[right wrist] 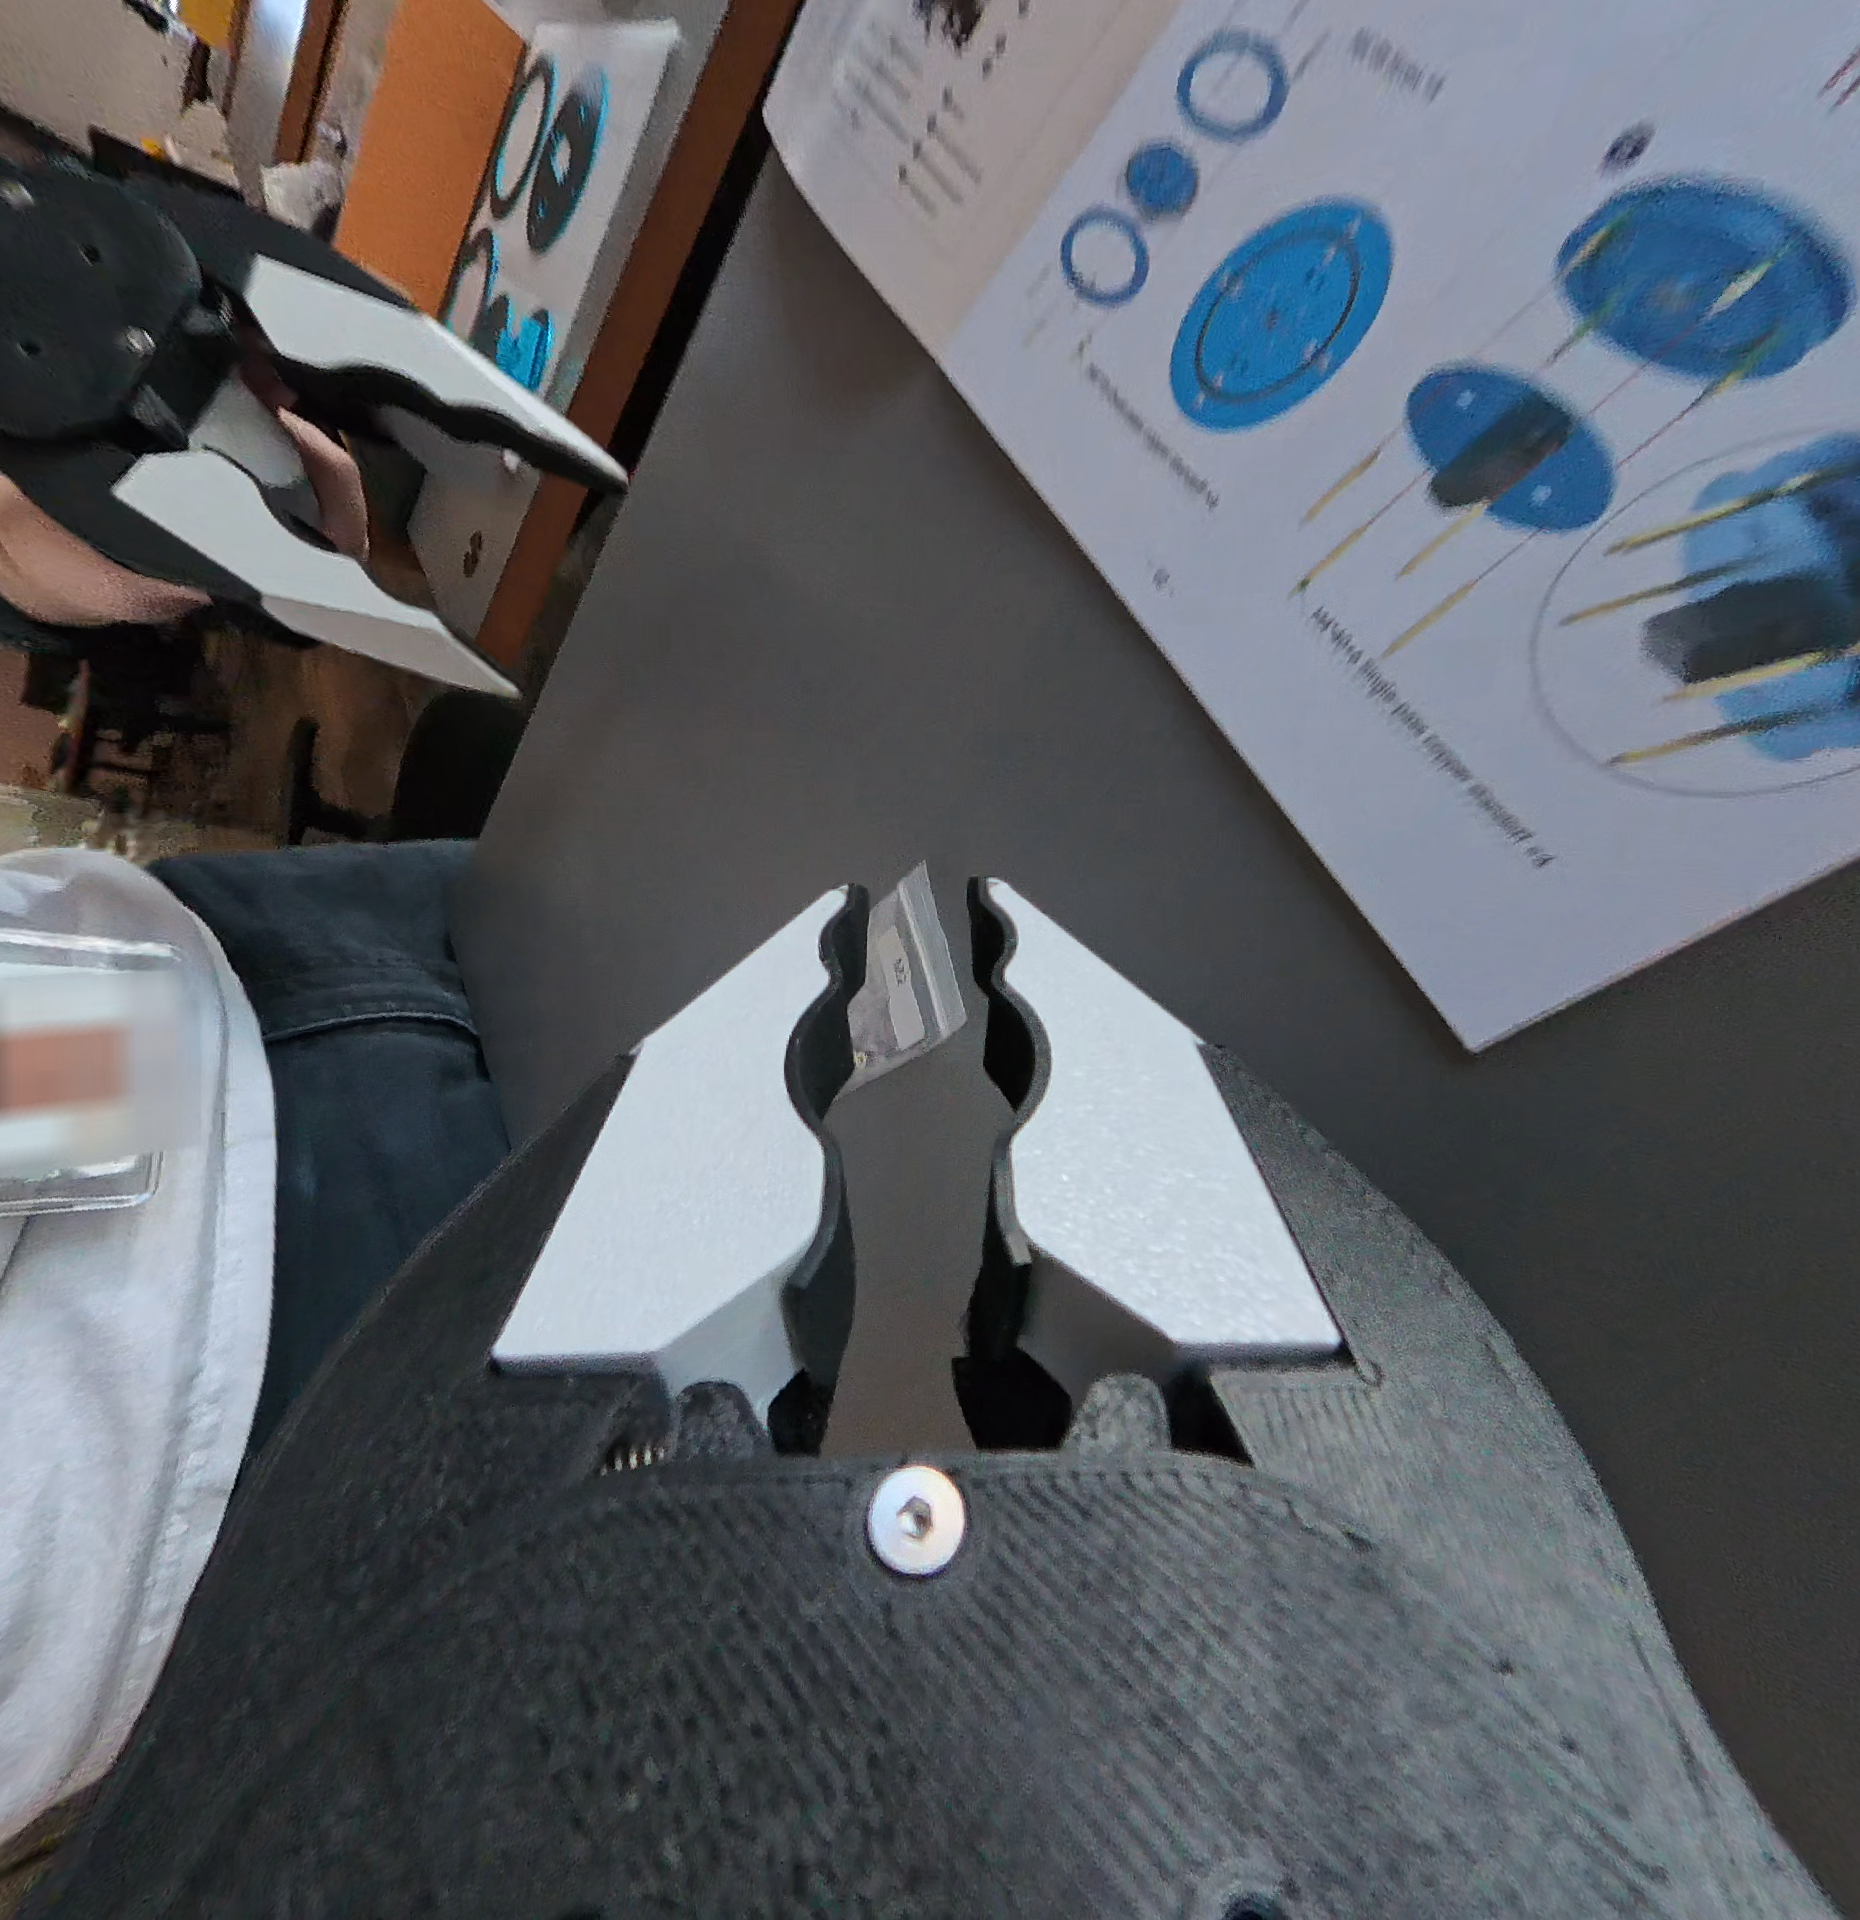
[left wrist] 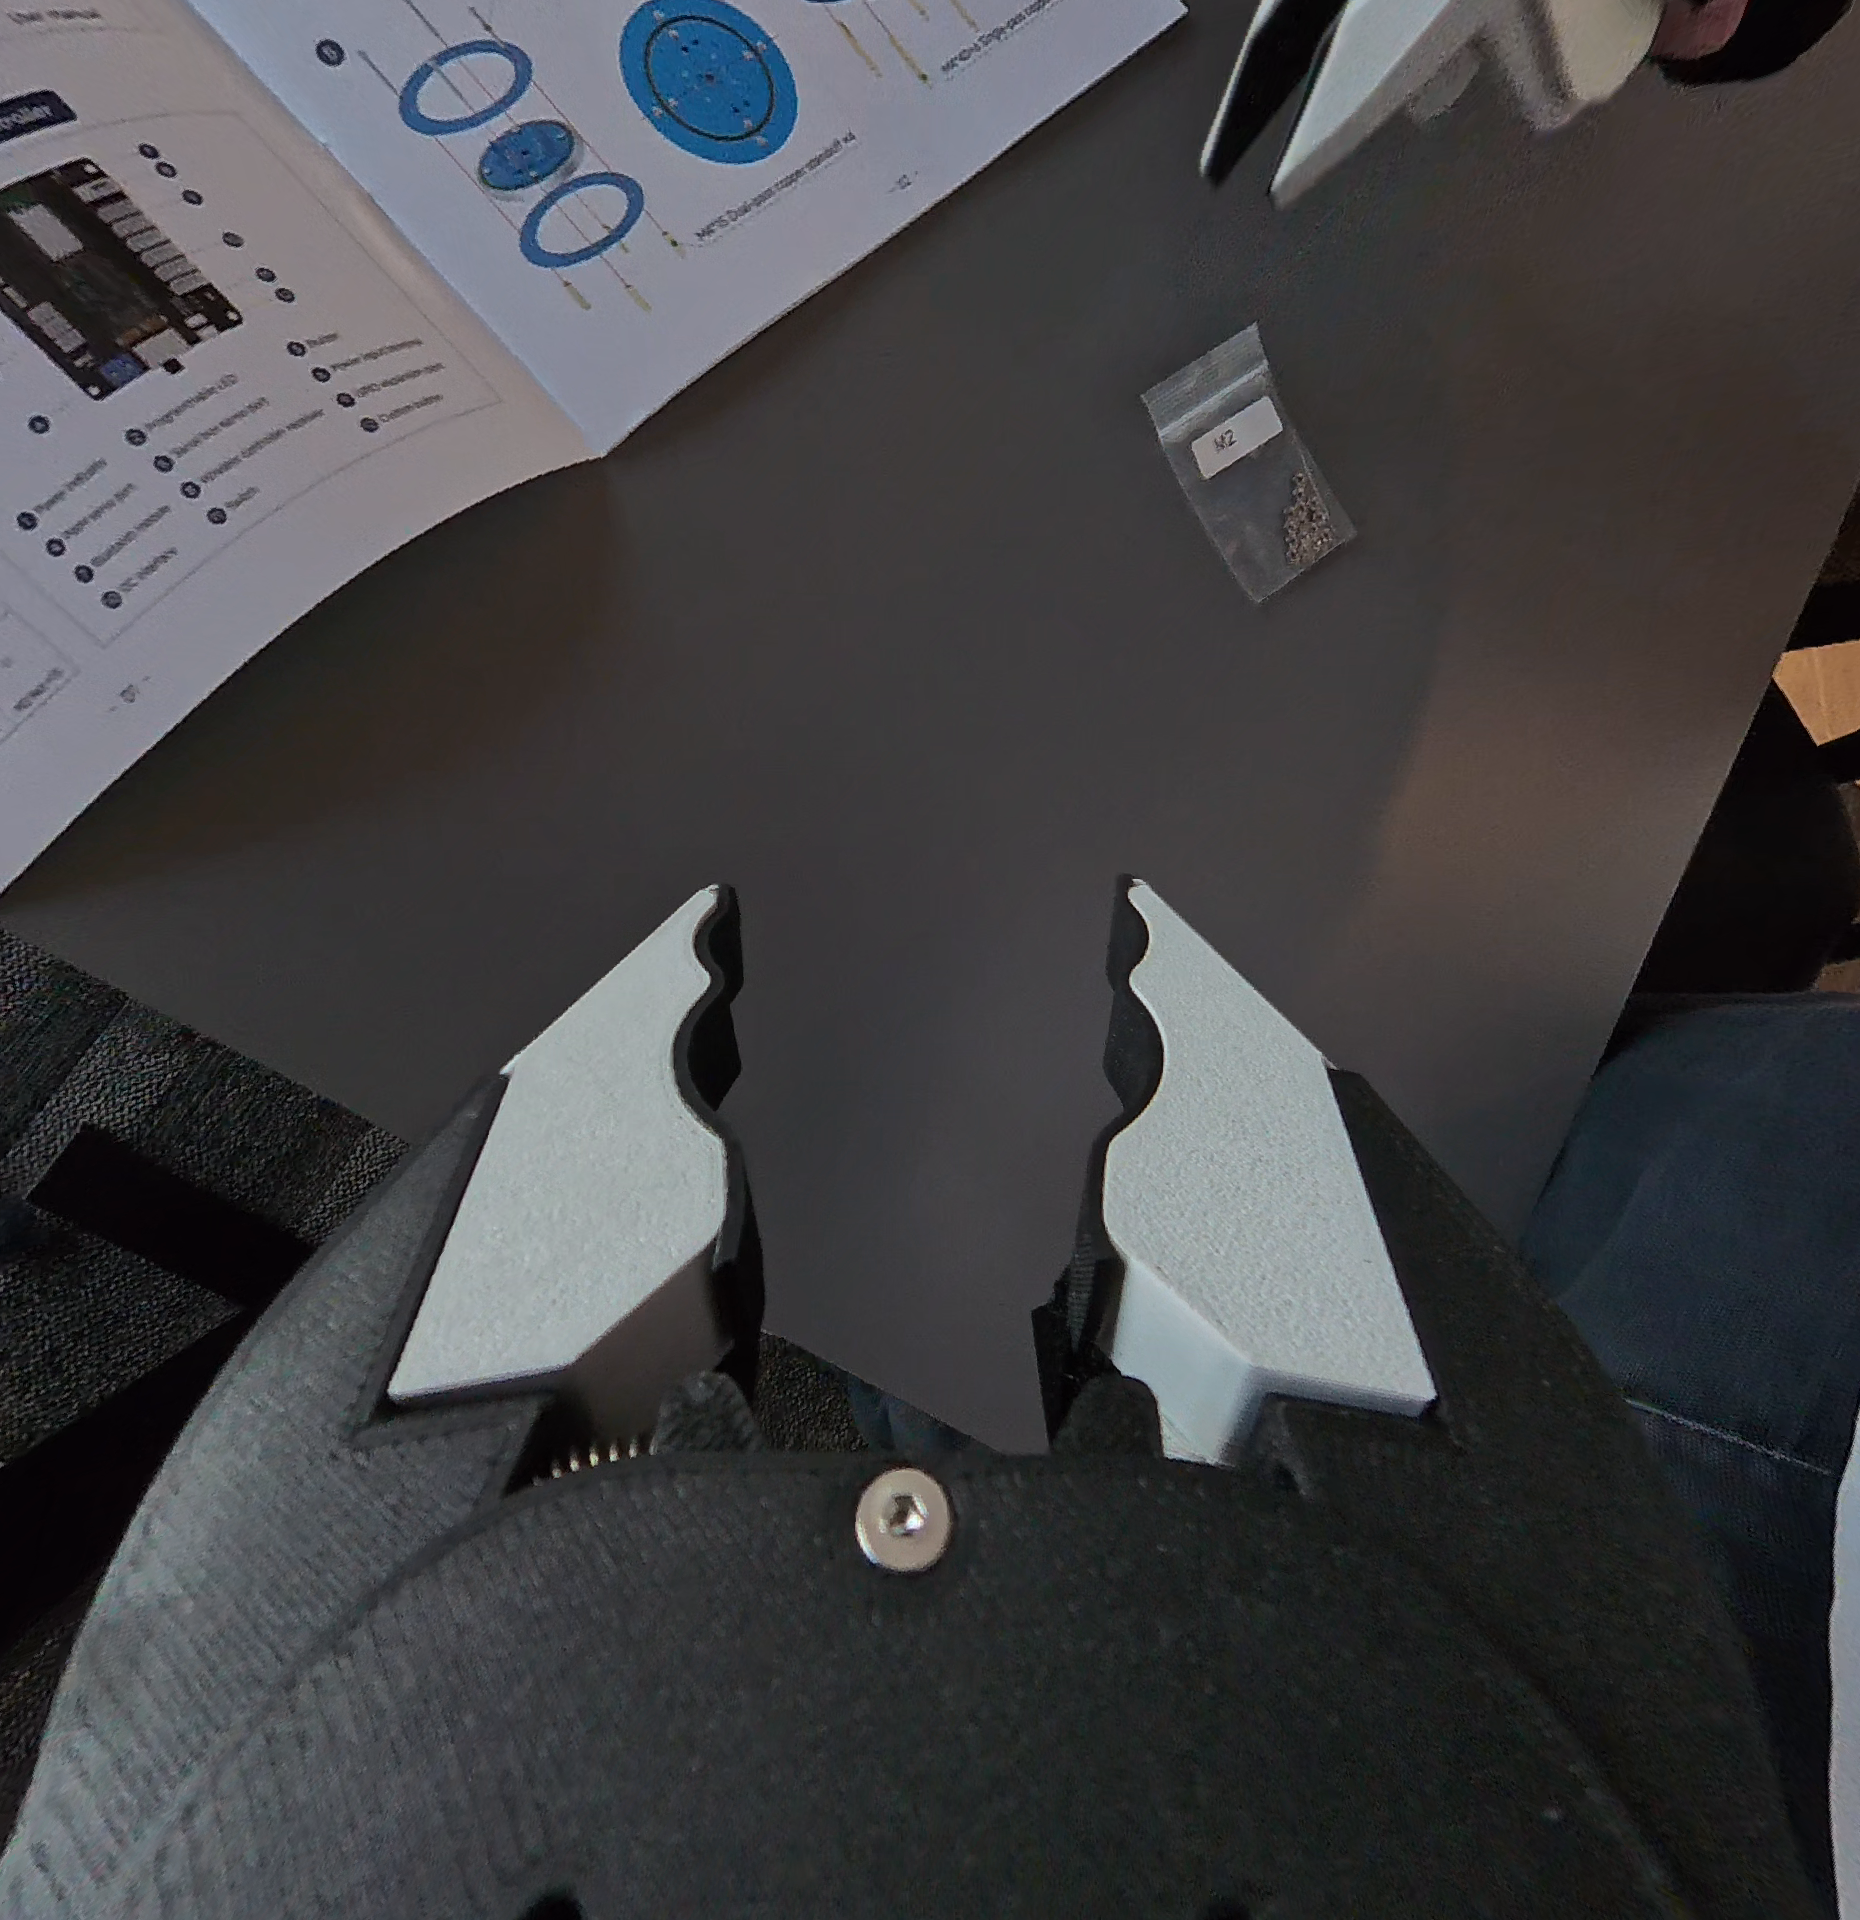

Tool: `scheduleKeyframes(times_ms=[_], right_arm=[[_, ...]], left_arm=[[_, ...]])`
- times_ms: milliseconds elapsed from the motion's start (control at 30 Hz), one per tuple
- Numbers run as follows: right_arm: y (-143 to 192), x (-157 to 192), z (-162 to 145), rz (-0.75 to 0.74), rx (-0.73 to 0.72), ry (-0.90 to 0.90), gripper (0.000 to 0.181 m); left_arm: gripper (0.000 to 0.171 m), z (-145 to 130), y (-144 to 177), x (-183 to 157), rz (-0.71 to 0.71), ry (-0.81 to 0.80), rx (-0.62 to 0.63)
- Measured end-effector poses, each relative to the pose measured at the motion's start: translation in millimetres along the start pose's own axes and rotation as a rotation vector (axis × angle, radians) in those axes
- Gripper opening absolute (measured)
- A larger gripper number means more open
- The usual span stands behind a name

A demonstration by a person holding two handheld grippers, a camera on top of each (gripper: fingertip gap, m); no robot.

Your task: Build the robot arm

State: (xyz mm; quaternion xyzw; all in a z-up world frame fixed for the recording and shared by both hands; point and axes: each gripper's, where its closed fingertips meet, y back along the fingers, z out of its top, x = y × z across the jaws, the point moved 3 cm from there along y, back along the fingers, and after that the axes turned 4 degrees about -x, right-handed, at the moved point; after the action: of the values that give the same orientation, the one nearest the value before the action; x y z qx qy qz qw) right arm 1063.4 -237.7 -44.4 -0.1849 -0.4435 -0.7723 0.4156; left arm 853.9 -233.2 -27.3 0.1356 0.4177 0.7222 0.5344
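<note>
Our right gripper point(right wrist: 918, 888), jaws narrowly parted and empty, hovers nearest the small clear bag point(left wrist: 1250, 464) lying lengthwise ahead on the dark table point(left wrist: 905, 675); our left gripper point(left wrist: 924, 894) gapes wide, farther off.

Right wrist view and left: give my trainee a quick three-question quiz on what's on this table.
1. True or false: the left gripper is shut on the small plastic bag.
2. What lies open on the dark table? A) booklet B) laptop C) towel
3. Which gripper's fingers line up with the bag?

Key: 1 false; both grippers are open. 2 A, the booklet. 3 the right gripper.
</note>
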Motion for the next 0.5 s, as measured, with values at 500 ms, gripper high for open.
scheduleKeyframes(times_ms=[500], right_arm=[[13, 209, 210, 0.082, -0.639, 0.522, 0.060]], left_arm=[[0.072, -20, 219, 19, 0.325, 0.292, -0.513]])
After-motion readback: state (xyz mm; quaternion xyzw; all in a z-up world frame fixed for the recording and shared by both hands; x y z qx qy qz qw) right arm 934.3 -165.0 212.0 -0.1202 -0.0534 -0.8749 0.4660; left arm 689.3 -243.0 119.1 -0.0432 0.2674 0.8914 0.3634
